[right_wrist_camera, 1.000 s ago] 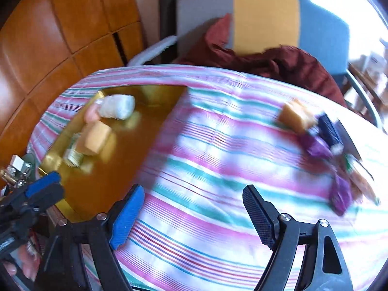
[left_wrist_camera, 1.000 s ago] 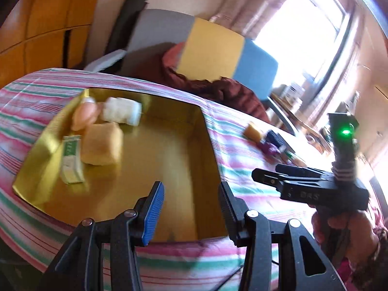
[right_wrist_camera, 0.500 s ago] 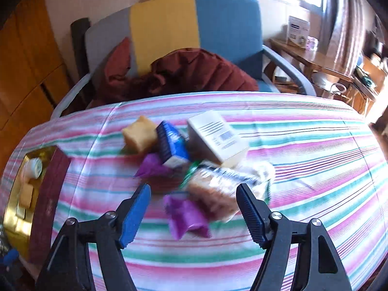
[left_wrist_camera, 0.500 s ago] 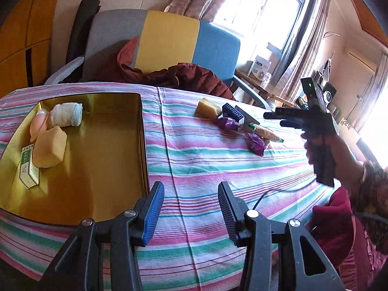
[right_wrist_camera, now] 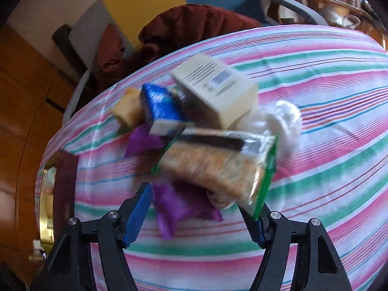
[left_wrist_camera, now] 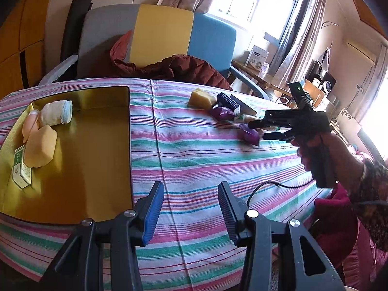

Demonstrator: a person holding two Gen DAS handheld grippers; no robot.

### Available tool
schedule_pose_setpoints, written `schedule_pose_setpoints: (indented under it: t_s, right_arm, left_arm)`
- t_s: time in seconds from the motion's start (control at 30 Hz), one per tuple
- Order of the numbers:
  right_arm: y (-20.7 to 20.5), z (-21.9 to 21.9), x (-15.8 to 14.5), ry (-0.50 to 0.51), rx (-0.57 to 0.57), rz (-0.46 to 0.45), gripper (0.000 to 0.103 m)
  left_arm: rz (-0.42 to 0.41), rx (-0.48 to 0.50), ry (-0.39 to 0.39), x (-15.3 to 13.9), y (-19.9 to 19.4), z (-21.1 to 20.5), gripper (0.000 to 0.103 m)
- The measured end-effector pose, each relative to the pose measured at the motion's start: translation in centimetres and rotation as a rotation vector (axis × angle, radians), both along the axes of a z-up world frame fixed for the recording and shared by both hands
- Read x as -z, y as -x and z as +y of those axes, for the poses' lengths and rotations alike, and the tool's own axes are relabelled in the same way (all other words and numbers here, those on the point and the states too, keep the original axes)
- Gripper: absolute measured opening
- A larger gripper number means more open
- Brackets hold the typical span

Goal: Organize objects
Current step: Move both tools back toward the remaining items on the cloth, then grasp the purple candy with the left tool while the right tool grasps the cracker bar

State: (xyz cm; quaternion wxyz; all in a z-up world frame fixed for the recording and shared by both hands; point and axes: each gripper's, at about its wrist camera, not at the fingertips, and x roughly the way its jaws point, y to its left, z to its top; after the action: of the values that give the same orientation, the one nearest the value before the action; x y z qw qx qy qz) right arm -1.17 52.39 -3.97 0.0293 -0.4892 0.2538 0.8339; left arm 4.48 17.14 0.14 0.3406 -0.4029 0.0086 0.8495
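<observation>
A gold tray [left_wrist_camera: 80, 150] lies on the striped table at the left and holds a rolled white sock [left_wrist_camera: 57, 112], a yellow sponge [left_wrist_camera: 40, 149], a pink item [left_wrist_camera: 30, 127] and a small green box [left_wrist_camera: 20, 171]. A pile lies at the right: yellow sponge [right_wrist_camera: 127, 111], blue packet [right_wrist_camera: 162, 111], cream box [right_wrist_camera: 215, 89], cracker pack [right_wrist_camera: 215, 167], purple wrappers [right_wrist_camera: 179, 206], white fluffy item [right_wrist_camera: 281, 121]. My right gripper [right_wrist_camera: 196, 215] is open, straddling the near purple wrapper and the cracker pack's end. My left gripper [left_wrist_camera: 189, 208] is open and empty over the cloth beside the tray.
A grey, yellow and blue armchair [left_wrist_camera: 160, 38] with a dark red jacket [left_wrist_camera: 179, 68] stands behind the table. A black cable [left_wrist_camera: 274, 184] lies on the cloth near the right edge. Wooden cabinets [right_wrist_camera: 21, 101] are at the left. A window and shelves are at the far right.
My right gripper swung from the tray side across the table and closed in on the pile, now at its near edge. My left gripper pulled back and turned right, away from the tray.
</observation>
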Motion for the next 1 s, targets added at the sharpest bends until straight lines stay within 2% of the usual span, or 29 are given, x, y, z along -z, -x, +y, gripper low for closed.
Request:
schedule_pose_setpoints:
  t_s: [0.1, 0.2, 0.37, 0.47, 0.53, 0.7, 0.87, 1.0]
  right_arm:
    - [-1.4, -3.3, -0.5, 0.026, -0.135, 0.031, 0.072]
    - [-2.6, -4.2, -1.5, -0.020, -0.184, 0.080, 0.072]
    - [-2.6, -0.4, -3.7, -0.168, -0.053, 0.170, 0.073]
    - [-1.9, 2.4, -3.5, -0.278, -0.003, 0.132, 0.074]
    - [-1.0, 3.1, -2.6, -0.312, -0.010, 0.096, 0.074]
    - [-0.3, 4.8, -1.1, -0.301, -0.021, 0.085, 0.064]
    - [0.9, 4.7, 1.2, -0.282, -0.086, 0.055, 0.065]
    - [0.9, 5.6, 1.7, -0.223, -0.052, 0.053, 0.066]
  left_arm:
    - [-0.008, 0.009, 0.012, 0.4, -0.1, 0.4, 0.046]
    - [-0.018, 0.011, 0.010, 0.6, 0.0, 0.4, 0.046]
    - [-0.025, 0.015, 0.015, 0.9, -0.1, 0.6, 0.046]
    - [-0.017, 0.020, 0.025, 0.8, -0.3, 0.7, 0.046]
    - [-0.017, 0.021, 0.030, 0.8, -0.4, 0.9, 0.046]
    - [-0.016, 0.039, 0.045, 0.9, -0.6, 1.6, 0.046]
    - [-0.014, 0.063, 0.066, 1.1, -1.0, 2.5, 0.047]
    - [-0.026, 0.072, 0.073, 1.4, -1.0, 3.3, 0.047]
